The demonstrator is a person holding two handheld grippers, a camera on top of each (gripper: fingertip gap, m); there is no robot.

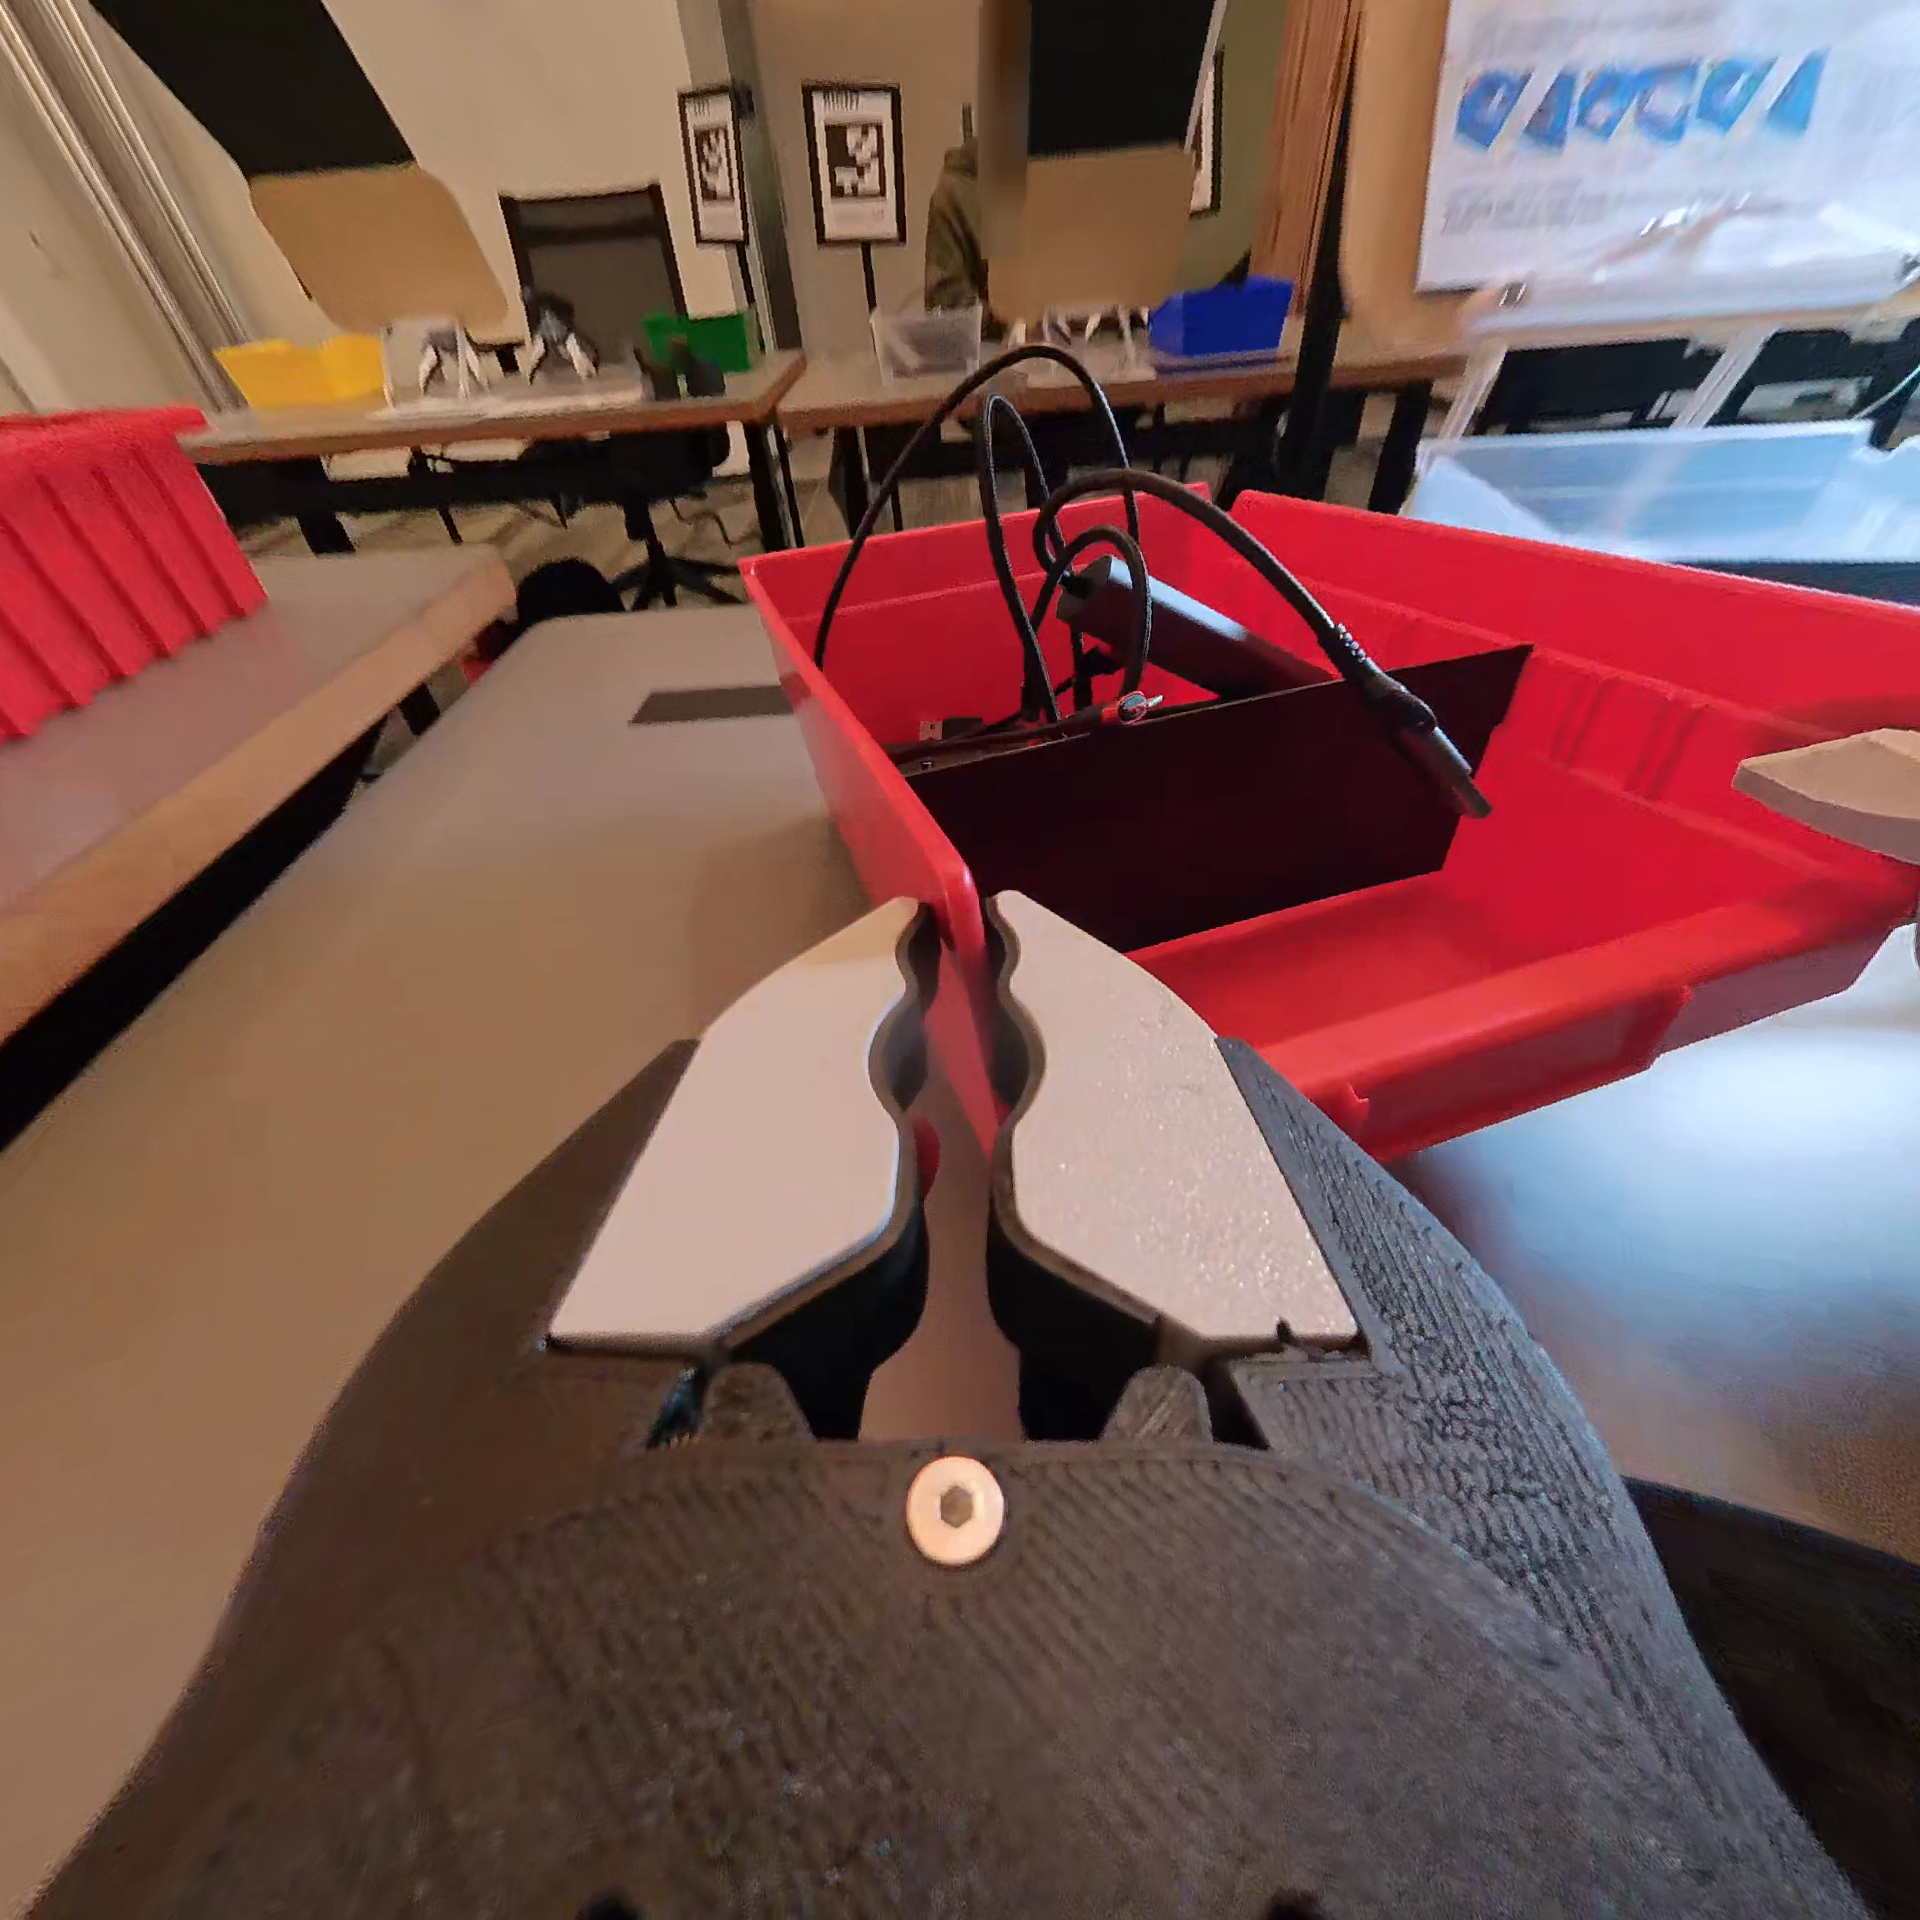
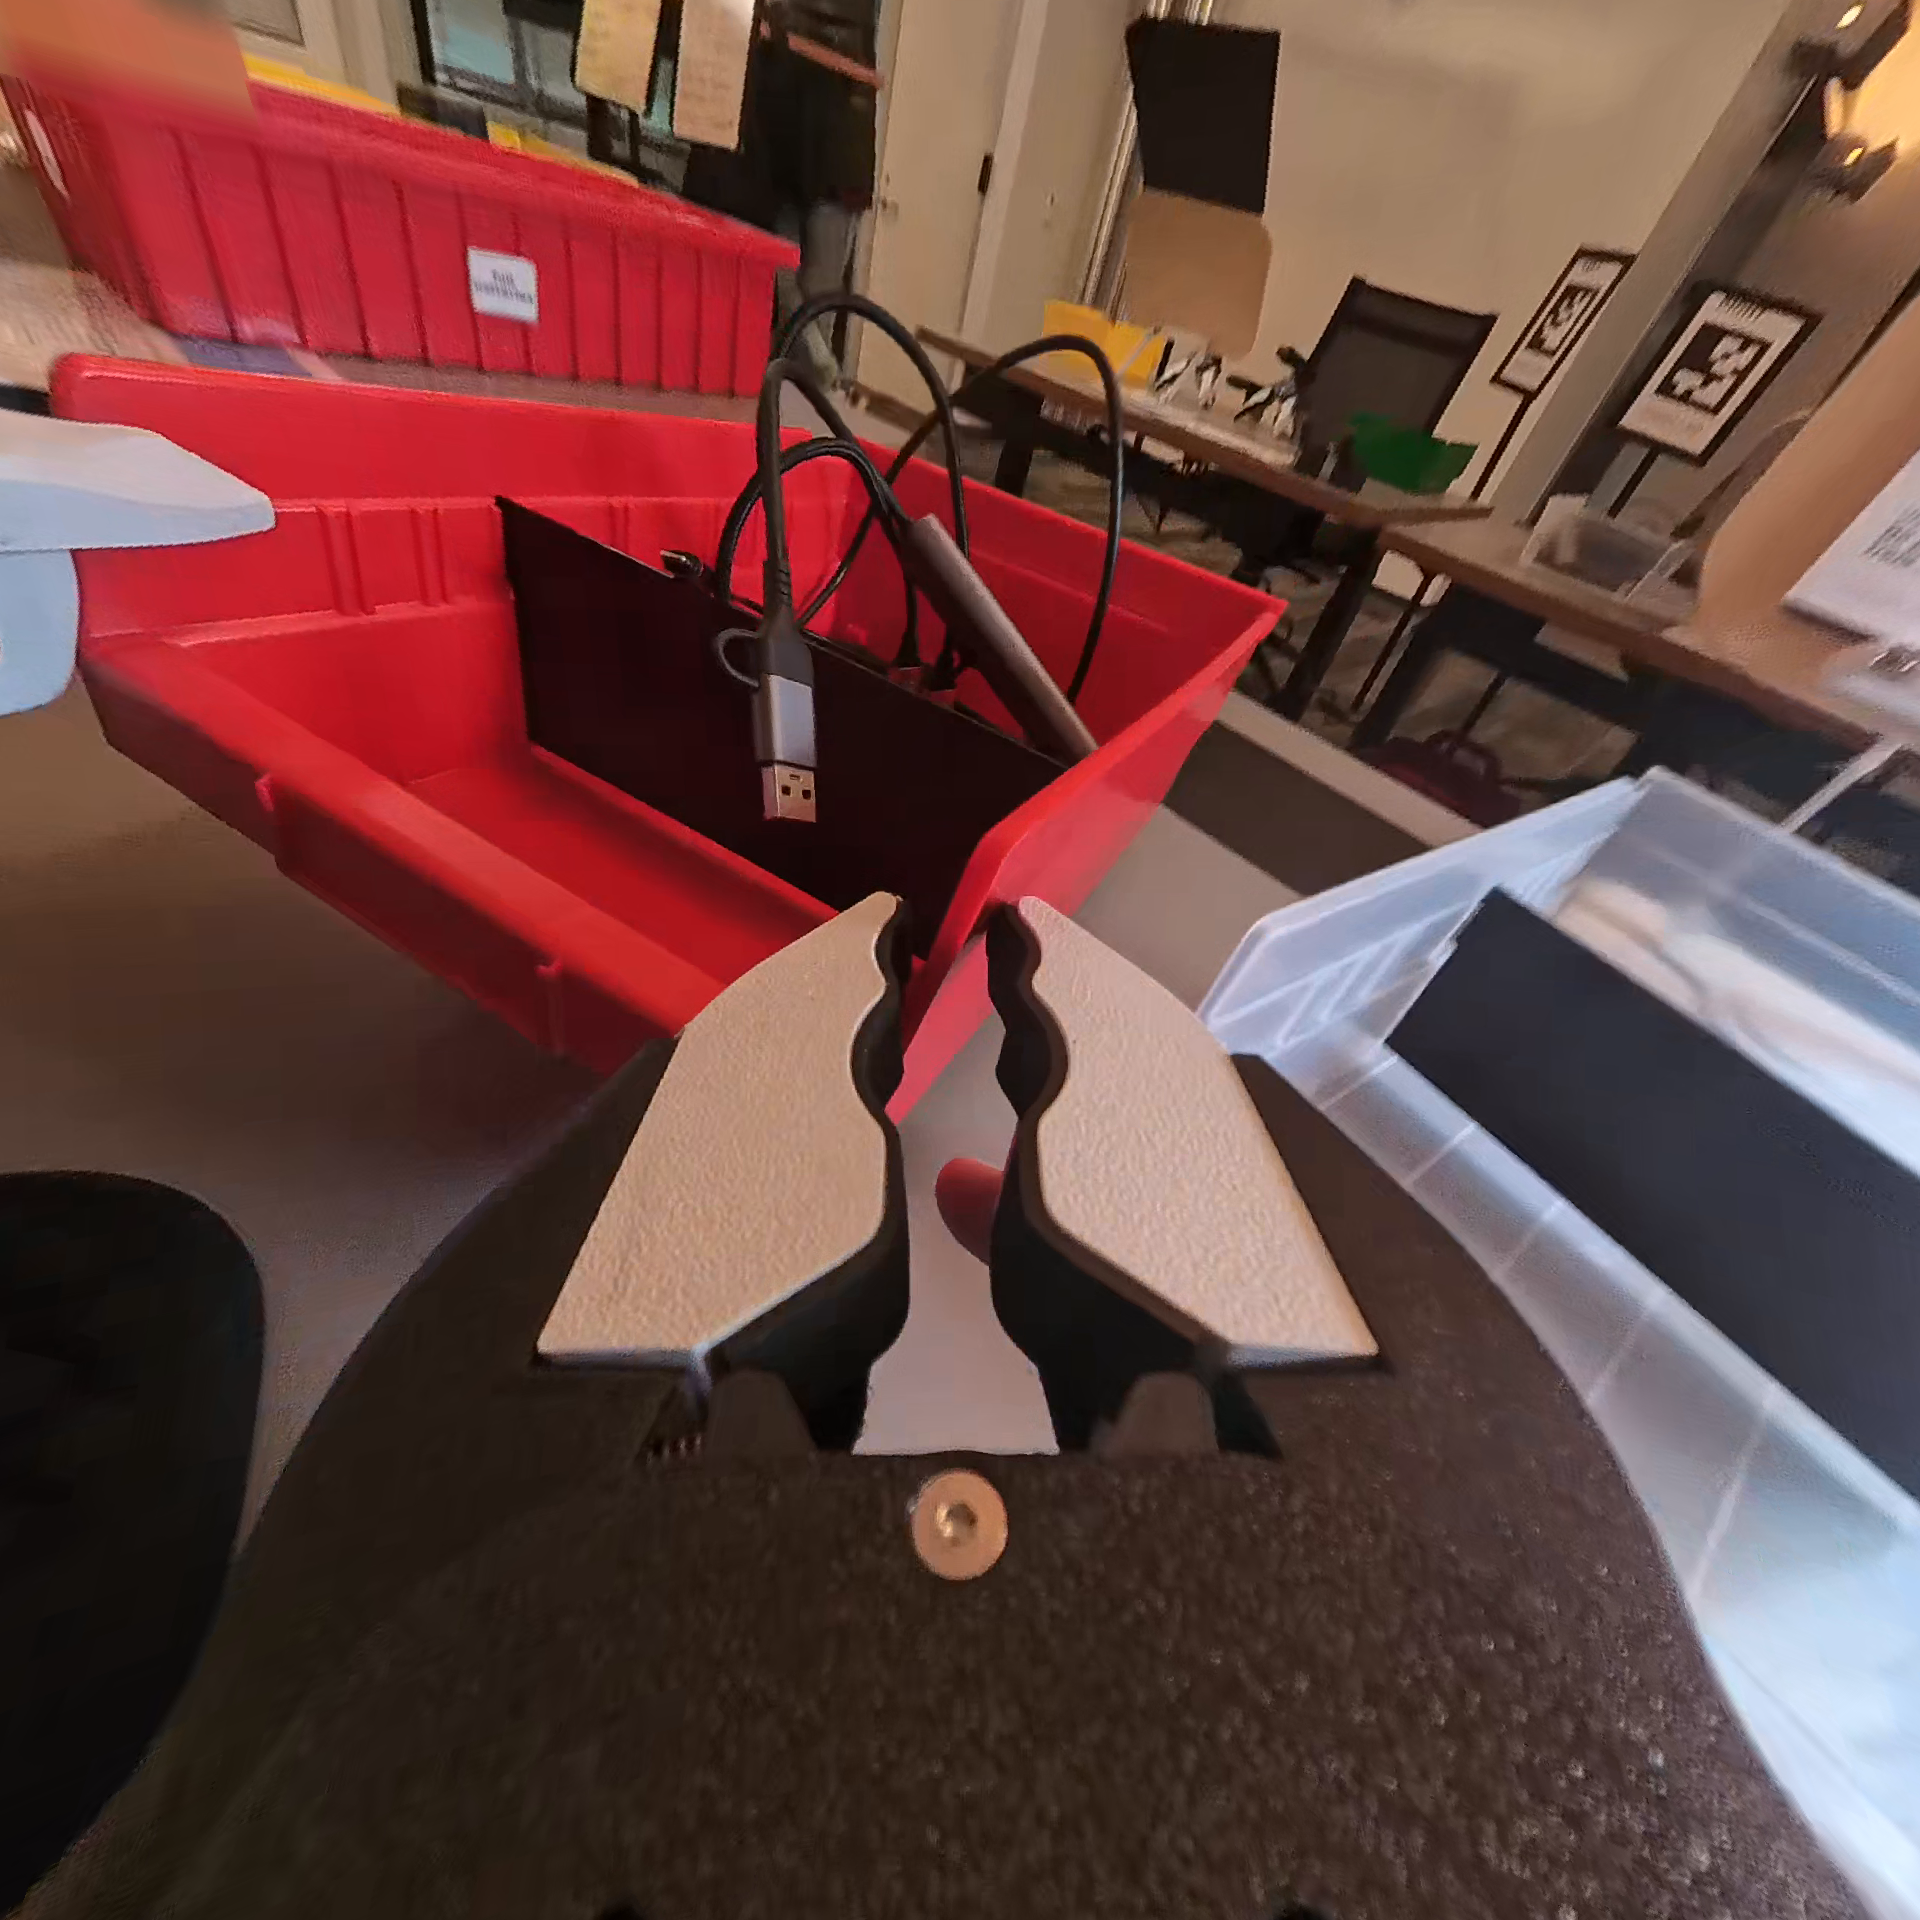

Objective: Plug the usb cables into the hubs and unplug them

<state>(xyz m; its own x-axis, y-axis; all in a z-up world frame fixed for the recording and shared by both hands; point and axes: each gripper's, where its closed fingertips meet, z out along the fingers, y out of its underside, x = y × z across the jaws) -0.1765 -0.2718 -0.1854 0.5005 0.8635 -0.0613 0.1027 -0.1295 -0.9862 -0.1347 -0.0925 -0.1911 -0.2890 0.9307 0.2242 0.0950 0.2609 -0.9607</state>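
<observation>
Nearest you, both sets of tongs are closed down on the walls of the red bin (image 1: 1455,997): your left tongs (image 1: 961,914) pinch its near-left rim, and your right tongs (image 2: 940,914) pinch the corner edge on the opposite side. Only thin plastic sits between the fingers, with nothing else held.

The biggest risk is the bin itself. It sits on the worktop (image 1: 436,935) and appears tipped between your two grips; if one grip slips or you pull unevenly, it could drop or twist and spill what's inside.

Next, the clear plastic tub (image 2: 1558,1091) lies just right of your right tongs, so a swing that way may knock it.

Beyond the black divider (image 1: 1195,821), ahead of both tongs, the USB cables (image 2: 790,499) loop up above the rim in a tangle. One cable hangs over the divider with its USB plug (image 2: 787,769) dangling free. A jolt could snag or fling it.

The dark hub (image 1: 1174,634) leans in the far compartment among the loops; shaking may bury it under cable.
</observation>
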